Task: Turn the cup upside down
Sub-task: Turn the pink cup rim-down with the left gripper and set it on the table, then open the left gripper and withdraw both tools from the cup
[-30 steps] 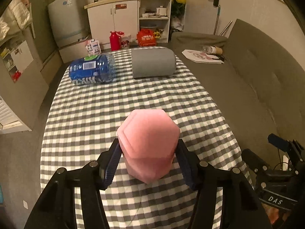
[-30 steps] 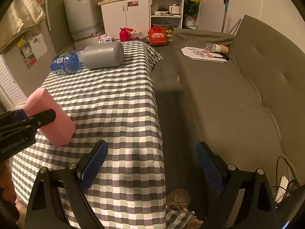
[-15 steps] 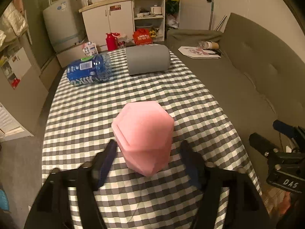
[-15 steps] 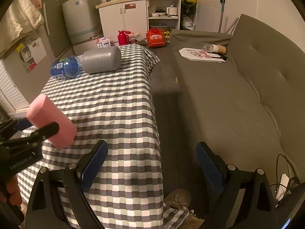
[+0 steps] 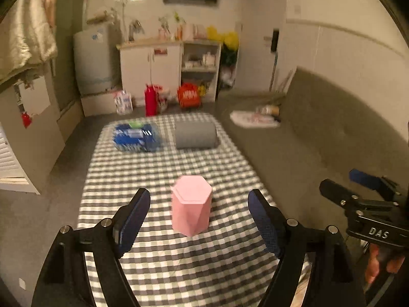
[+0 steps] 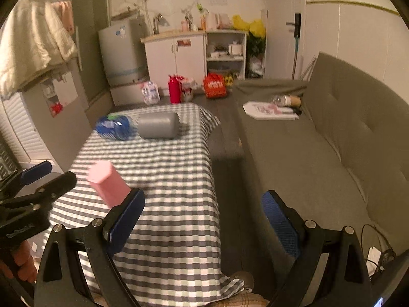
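Released since half a second ago, the pink cup point(image 5: 191, 204) now stands by itself on the checkered counter point(image 5: 158, 168), closed hexagonal face up, with the left tool point(image 5: 198, 217) drawn back and its jaws spread wide on either side, touching nothing. Farther along the counter lie a blue bottle point(image 5: 135, 138) on the left and a grey cylinder point(image 5: 195, 135) just beside it. To the right, over the gap by the sofa point(image 6: 319, 153), the right tool point(image 6: 203, 216) hangs wide apart and empty.
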{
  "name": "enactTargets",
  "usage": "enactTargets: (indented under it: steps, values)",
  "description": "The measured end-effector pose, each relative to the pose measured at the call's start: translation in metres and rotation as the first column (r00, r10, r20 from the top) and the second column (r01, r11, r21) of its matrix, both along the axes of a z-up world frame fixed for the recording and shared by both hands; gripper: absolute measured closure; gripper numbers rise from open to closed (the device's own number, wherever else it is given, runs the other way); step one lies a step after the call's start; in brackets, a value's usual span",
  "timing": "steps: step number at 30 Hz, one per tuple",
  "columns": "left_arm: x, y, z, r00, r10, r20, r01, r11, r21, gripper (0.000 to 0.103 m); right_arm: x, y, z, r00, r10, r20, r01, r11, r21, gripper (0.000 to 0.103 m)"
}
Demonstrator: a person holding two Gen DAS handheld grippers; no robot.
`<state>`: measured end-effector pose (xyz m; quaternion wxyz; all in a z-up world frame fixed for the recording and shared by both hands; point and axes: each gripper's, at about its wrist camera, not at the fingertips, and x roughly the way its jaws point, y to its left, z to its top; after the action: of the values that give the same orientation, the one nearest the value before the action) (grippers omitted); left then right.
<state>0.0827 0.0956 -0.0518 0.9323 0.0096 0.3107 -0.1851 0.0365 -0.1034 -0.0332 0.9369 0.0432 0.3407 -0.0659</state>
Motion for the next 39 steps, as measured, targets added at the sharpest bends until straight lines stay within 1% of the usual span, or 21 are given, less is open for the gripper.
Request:
enactTargets:
  steps: [2, 4, 6, 10, 11, 12, 13, 15, 17, 20, 26, 31, 34, 39]
  values:
    - [-0.018, 0.016, 0.011, 0.999, 0.029, 0.043, -0.027, 0.999, -0.026, 0.021, -0.011, 0.009, 0.011, 0.999, 0.018, 0.034, -0.018, 1.000, 0.001, 0.009]
    - [-0.033, 0.032, 0.018, 0.995, 0.064, 0.079, -0.061, 0.997, -0.038, 0.016, -0.023, 0.022, 0.020, 0.996, 0.049, 0.071, -0.049, 0.999, -0.006, 0.009]
    - [-0.046, 0.045, 0.021, 0.990, 0.096, 0.103, -0.091, 0.995, -0.051, 0.014, -0.034, 0.035, 0.024, 0.992, 0.080, 0.096, -0.079, 0.997, -0.015, 0.009]
    - [-0.063, 0.072, 0.024, 0.983, 0.147, 0.105, -0.139, 0.987, -0.084, 0.010, -0.048, 0.060, 0.027, 0.984, 0.128, 0.124, -0.127, 0.992, -0.016, 0.009]
    - [-0.067, 0.078, 0.024, 0.981, 0.166, 0.103, -0.157, 0.984, -0.086, 0.009, -0.051, 0.067, 0.027, 0.983, 0.136, 0.127, -0.135, 0.991, -0.017, 0.007]
    - [-0.070, 0.081, 0.024, 0.979, 0.174, 0.104, -0.165, 0.983, -0.084, 0.008, -0.054, 0.070, 0.027, 0.982, 0.135, 0.131, -0.134, 0.991, -0.019, 0.000]
    - [-0.073, 0.085, 0.025, 0.977, 0.182, 0.109, -0.174, 0.981, -0.081, 0.008, -0.056, 0.072, 0.027, 0.982, 0.131, 0.137, -0.129, 0.991, -0.022, 0.000]
    - [-0.078, 0.091, 0.025, 0.972, 0.196, 0.128, -0.189, 0.980, -0.069, 0.003, -0.059, 0.076, 0.026, 0.980, 0.125, 0.155, -0.124, 0.992, -0.018, 0.000]
    - [-0.084, 0.094, 0.025, 0.967, 0.208, 0.149, -0.202, 0.978, -0.058, 0.002, -0.059, 0.077, 0.025, 0.980, 0.126, 0.156, -0.127, 0.992, -0.001, 0.000]
    - [-0.086, 0.098, 0.024, 0.969, 0.202, 0.143, -0.197, 0.979, -0.054, 0.001, -0.057, 0.078, 0.023, 0.982, 0.123, 0.142, -0.127, 0.992, 0.020, 0.000]
    - [-0.091, 0.103, 0.025, 0.966, 0.215, 0.147, -0.206, 0.976, -0.068, 0.001, -0.060, 0.084, 0.022, 0.983, 0.123, 0.138, -0.122, 0.992, -0.012, 0.000]
    - [-0.091, 0.100, 0.024, 0.964, 0.219, 0.152, -0.215, 0.976, -0.040, 0.000, -0.061, 0.086, 0.023, 0.983, 0.121, 0.140, -0.119, 0.993, -0.019, 0.000]
    - [-0.092, 0.099, 0.025, 0.963, 0.223, 0.149, -0.219, 0.975, -0.044, 0.000, -0.061, 0.086, 0.023, 0.982, 0.123, 0.143, -0.121, 0.992, -0.021, 0.000]
    - [-0.093, 0.097, 0.025, 0.963, 0.222, 0.155, -0.221, 0.975, -0.026, 0.000, -0.062, 0.088, 0.023, 0.983, 0.124, 0.138, -0.121, 0.992, -0.033, 0.000]
